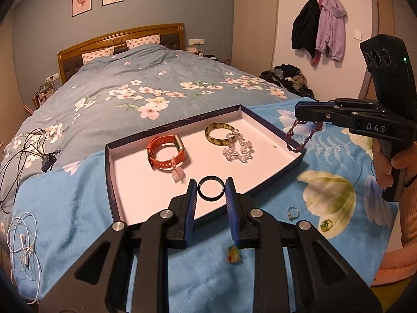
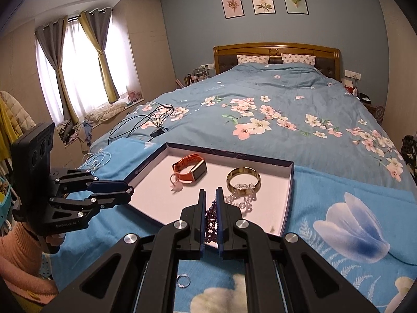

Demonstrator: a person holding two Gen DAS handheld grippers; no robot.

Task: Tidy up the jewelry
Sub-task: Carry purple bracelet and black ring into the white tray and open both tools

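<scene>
Both claws loaded, over the near edge of the tray (image 1: 112, 172) on the bed.

Left gripper (image 1: 211, 189): pads pinch a black ring (image 1: 211, 188) by its sides, clear of the tray floor.

Right gripper (image 2: 210, 195): jaws nearly closed on a purple bead bracelet (image 2: 211, 221); in the left view its loop dangles over the tray's right corner.

Already in the tray: orange watch (image 1: 165, 154), amber bangle (image 1: 220, 133), clear bead bracelet (image 1: 238, 148).

Step, as I judge it: carrying two pieces in. Next calls for lowering each over bare floor, clear of the other pieces, then releasing.

Left on the cloth: silver ring (image 1: 293, 212), green ring (image 1: 327, 224), small coloured charm (image 1: 233, 257).

Hard to read: my right fingers hide how much bracelet is clamped; the speck by the tray's right wall is unidentifiable.
</scene>
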